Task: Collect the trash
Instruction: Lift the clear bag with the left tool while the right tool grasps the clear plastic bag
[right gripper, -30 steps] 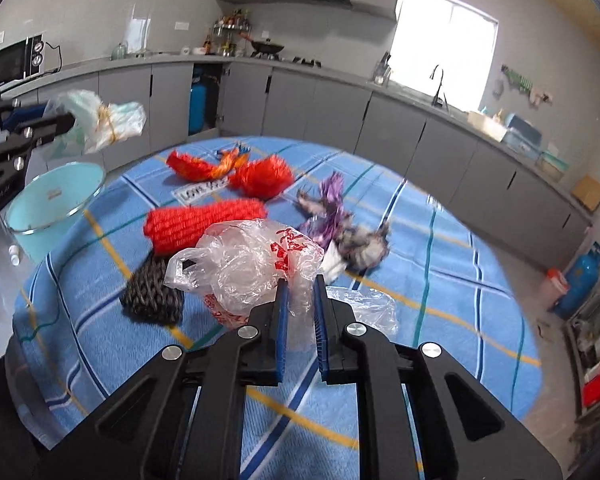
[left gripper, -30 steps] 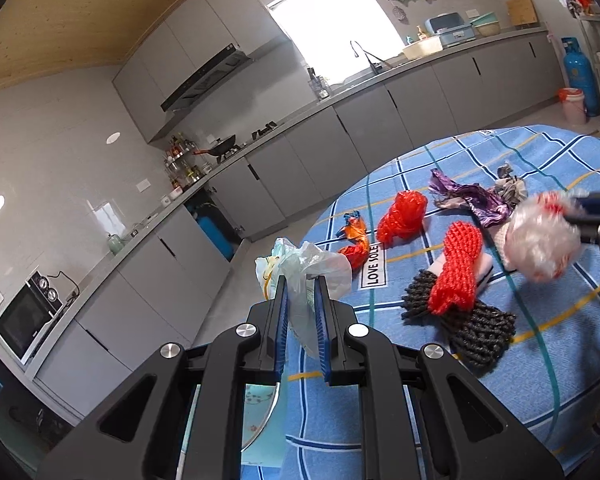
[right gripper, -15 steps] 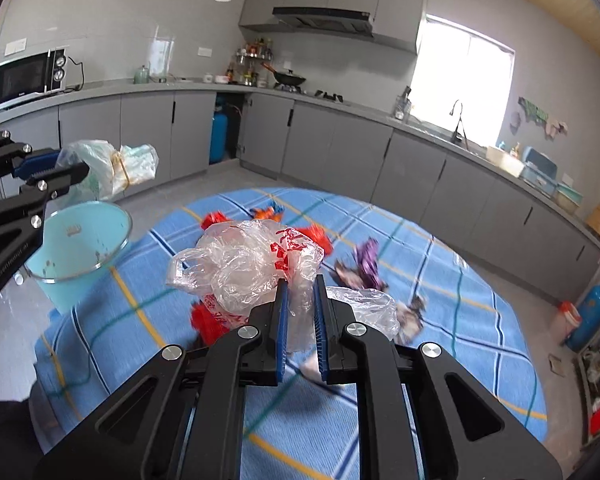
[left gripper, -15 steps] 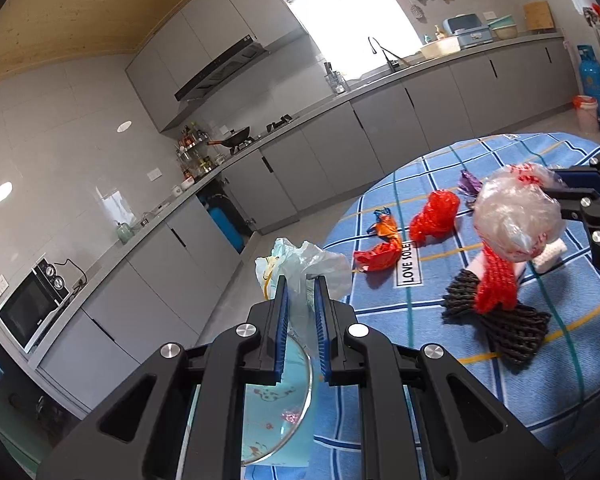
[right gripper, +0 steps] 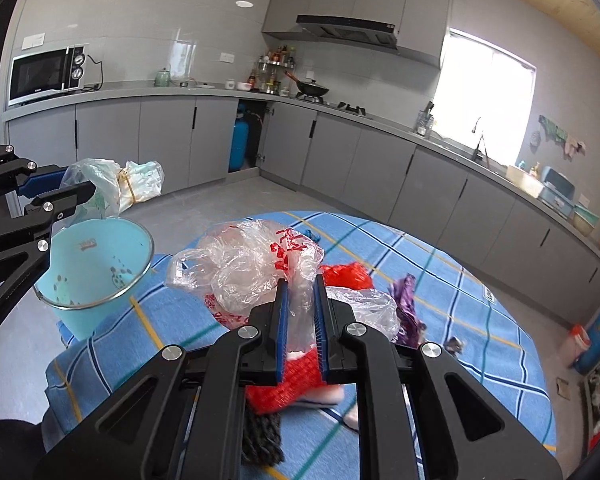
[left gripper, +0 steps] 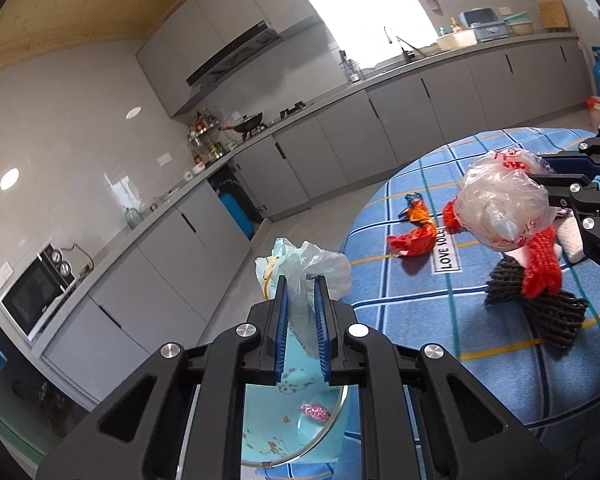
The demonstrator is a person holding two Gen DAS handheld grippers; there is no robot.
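A pale bag (left gripper: 300,276) is being pinched by the left gripper (left gripper: 301,300) jaws over the teal bin (right gripper: 96,256) at 9 o'clock, while a clear bag (right gripper: 244,272) is being clamped by the right gripper (right gripper: 300,300) above the counter (right gripper: 440,292).

A home kitchen is shown: grey cabinets (right gripper: 340,160) are seen across mid-frame, a microwave (right gripper: 46,74) at upper left, a range hood (right gripper: 346,32) above a wok (right gripper: 312,88), a sink tap (left gripper: 396,40) under the window.

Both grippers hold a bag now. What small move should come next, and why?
Probably open the left gripper: its pale bag hangs above the bin, so it should drop in. The right gripper holds the clear bag over the table.
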